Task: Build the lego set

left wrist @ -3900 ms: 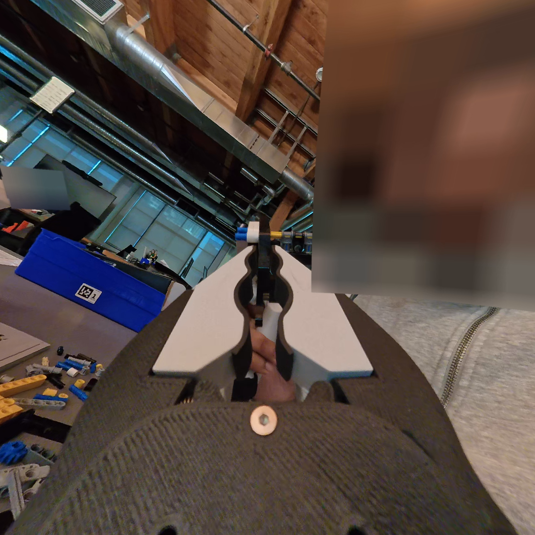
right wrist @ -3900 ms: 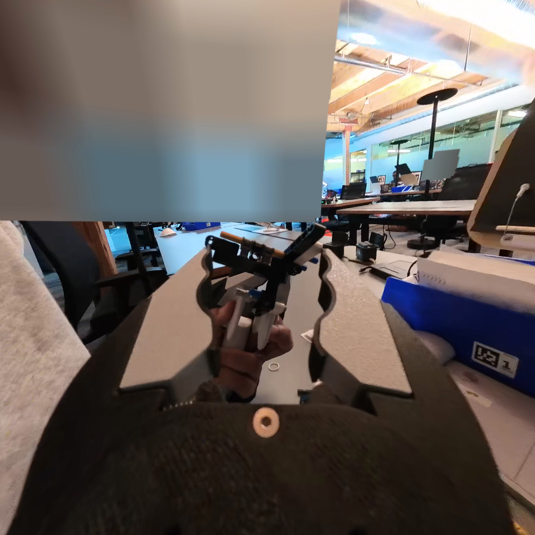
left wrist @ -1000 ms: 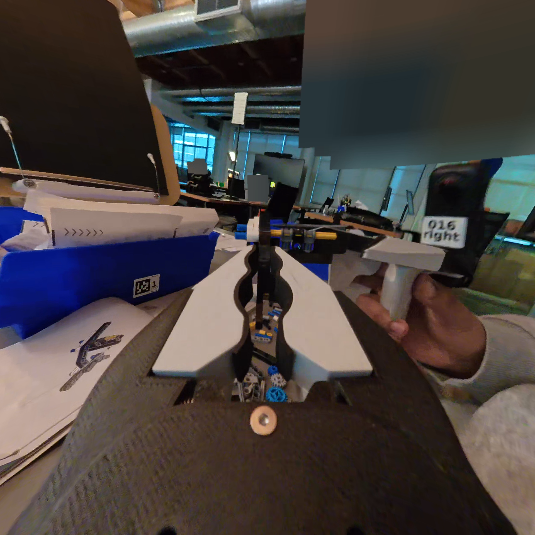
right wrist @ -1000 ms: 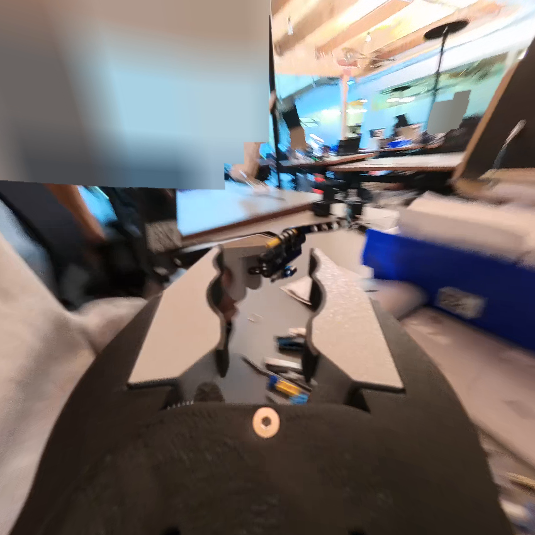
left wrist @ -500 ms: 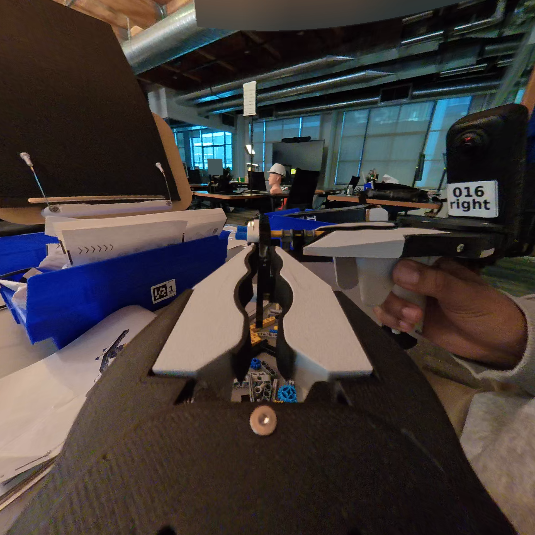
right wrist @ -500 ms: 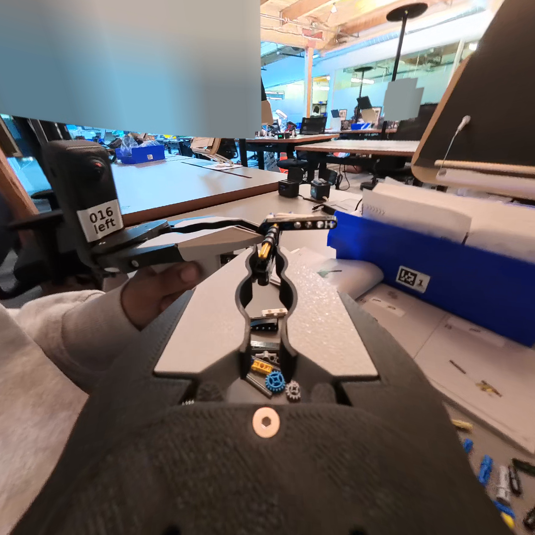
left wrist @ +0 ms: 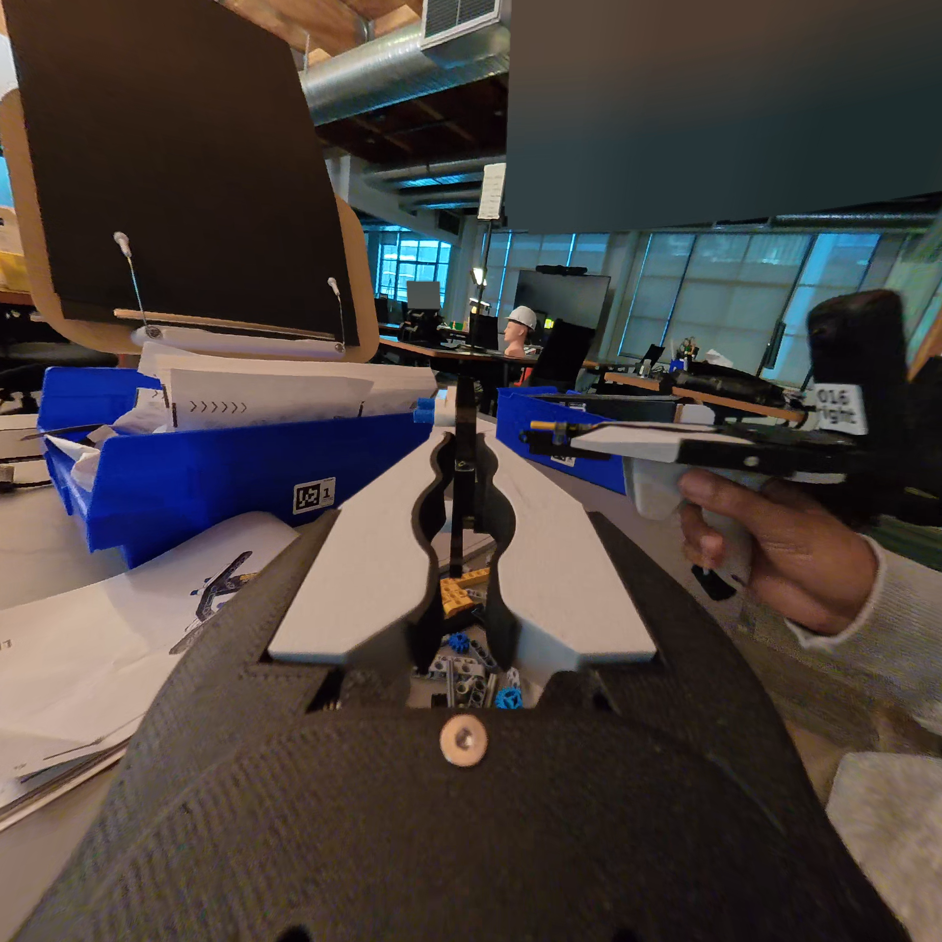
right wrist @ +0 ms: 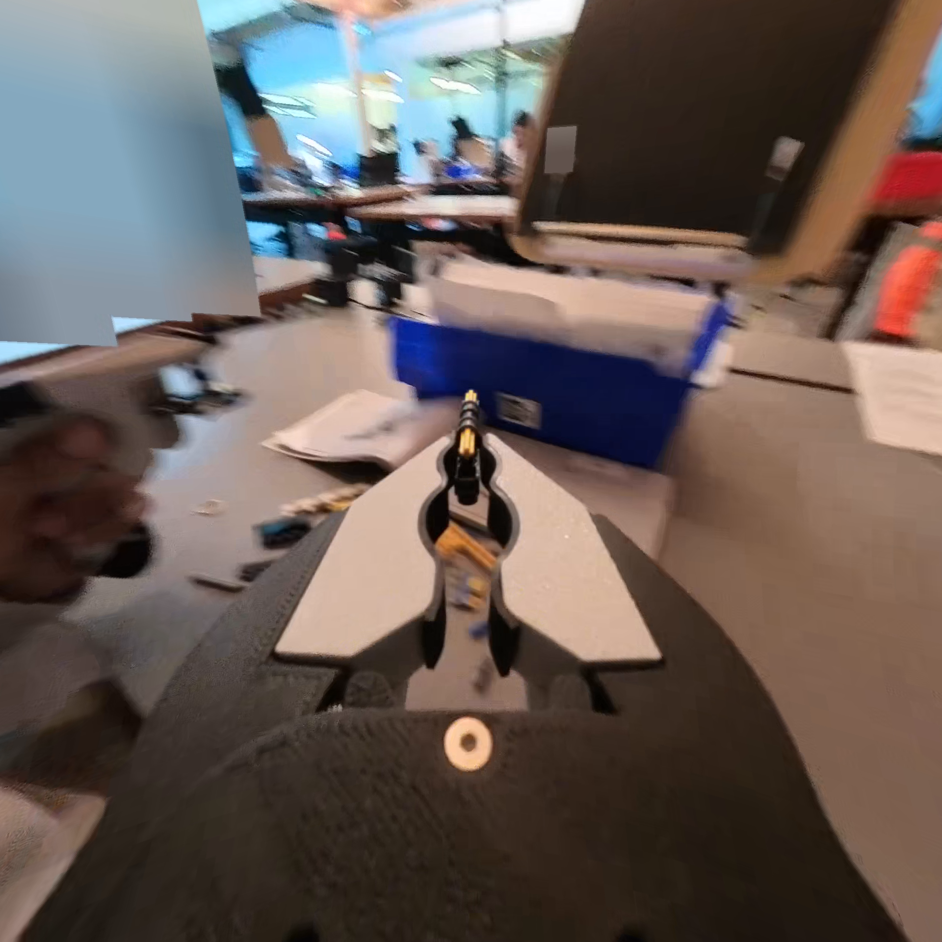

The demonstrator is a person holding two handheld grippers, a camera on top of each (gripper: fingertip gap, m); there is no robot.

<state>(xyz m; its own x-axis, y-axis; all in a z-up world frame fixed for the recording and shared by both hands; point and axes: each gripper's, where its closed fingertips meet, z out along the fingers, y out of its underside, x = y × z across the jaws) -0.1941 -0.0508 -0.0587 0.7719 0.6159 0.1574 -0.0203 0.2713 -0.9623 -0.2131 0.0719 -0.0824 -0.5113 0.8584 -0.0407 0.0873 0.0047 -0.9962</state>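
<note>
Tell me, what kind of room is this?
Probably a big open office or workshop: rows of desks with monitors, bare metal ducts overhead, tall windows, and a worktable with blue bins and lego pieces.

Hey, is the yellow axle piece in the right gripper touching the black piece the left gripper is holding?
Apart. The left wrist view shows the yellow axle piece in the right gripper, with open background separating it from the black piece clamped in the left gripper.

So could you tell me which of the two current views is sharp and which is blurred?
Left wrist view: sharp, with wide-angle bending at the edges; the blue bin and the right gripper are crisp. Right wrist view: motion-blurred, smearing the room and the hand, though the yellow-and-black piece stays fairly clear.
</note>
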